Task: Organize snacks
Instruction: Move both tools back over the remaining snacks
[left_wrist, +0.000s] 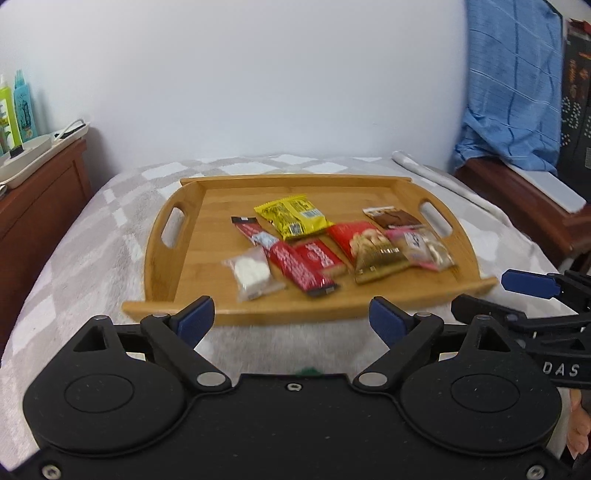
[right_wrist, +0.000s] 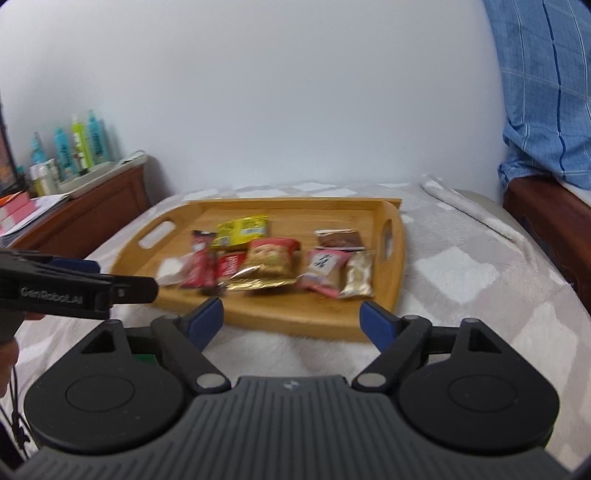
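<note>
Blanket (left_wrist: 92, 258) under snack-filled tray (left_wrist: 177, 273)

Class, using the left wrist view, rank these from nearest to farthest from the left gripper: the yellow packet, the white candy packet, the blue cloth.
1. White candy packet, at the wooden tray's near left, closest to the left gripper.
2. Yellow packet, mid-tray, farther back.
3. Blue cloth, hanging far right by the wall.
</note>
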